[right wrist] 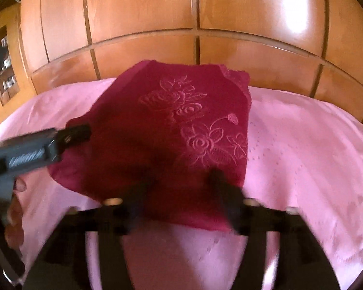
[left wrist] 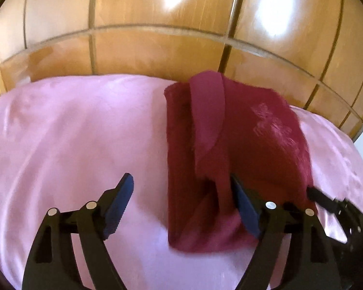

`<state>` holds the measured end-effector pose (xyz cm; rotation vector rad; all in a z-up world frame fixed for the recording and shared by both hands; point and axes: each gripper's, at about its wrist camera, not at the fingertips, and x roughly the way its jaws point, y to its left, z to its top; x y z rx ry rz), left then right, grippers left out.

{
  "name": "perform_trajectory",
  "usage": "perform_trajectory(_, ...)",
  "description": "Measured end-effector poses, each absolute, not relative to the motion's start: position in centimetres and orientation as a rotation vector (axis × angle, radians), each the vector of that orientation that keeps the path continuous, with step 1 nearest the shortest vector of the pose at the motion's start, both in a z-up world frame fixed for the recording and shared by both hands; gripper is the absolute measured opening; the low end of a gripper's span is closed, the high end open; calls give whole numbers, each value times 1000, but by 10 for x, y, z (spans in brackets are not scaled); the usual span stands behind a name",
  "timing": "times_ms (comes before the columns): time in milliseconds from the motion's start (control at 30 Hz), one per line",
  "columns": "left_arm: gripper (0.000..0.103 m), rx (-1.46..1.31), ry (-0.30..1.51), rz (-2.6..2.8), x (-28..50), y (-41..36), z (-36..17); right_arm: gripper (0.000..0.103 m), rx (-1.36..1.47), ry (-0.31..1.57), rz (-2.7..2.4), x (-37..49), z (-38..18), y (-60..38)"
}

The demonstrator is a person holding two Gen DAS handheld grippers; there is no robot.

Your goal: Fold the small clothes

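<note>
Left tool [left wrist: 181,193] gapes beside the maroon garment [right wrist: 162,130]; blurred right tool [right wrist: 181,183] apart, fingertips indistinct.

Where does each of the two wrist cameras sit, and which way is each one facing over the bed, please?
Left wrist: rides the left gripper, looking forward over the pink bedspread toward the wooden wardrobe; its own fingers stand wide apart, and the right gripper enters at the right edge.
Right wrist: rides the right gripper, facing the same wardrobe; its blurred fingers frame the near hem of the maroon garment, and the left gripper reaches in from the left.
Shared: garment, bedspread, wardrobe, and each other's gripper.
</note>
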<state>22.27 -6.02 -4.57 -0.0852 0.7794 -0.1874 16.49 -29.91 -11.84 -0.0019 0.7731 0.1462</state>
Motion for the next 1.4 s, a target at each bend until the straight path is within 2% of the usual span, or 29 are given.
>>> perform_trajectory(133, 92, -69, 737, -163, 189, -54, -36, 94, -5, 769, 133, 148, -112, -295)
perform_trajectory(267, 92, -77, 718, -142, 164, -46, -30, 99, -20, 752, 98, 129, -107, -288)
perform_trajectory(400, 99, -83, 698, -124, 141, -40, -27, 100, 16, 759, 68, 118, -105, -288)
perform_trajectory(900, 99, -30, 649, -23, 83, -36, -21, 101, 38, 671, -14, 58, -76, -288)
perform_trajectory(1400, 99, -6, 580, 13, 59, -37, -4, 101, 21, 622, -5, 42, -62, -280)
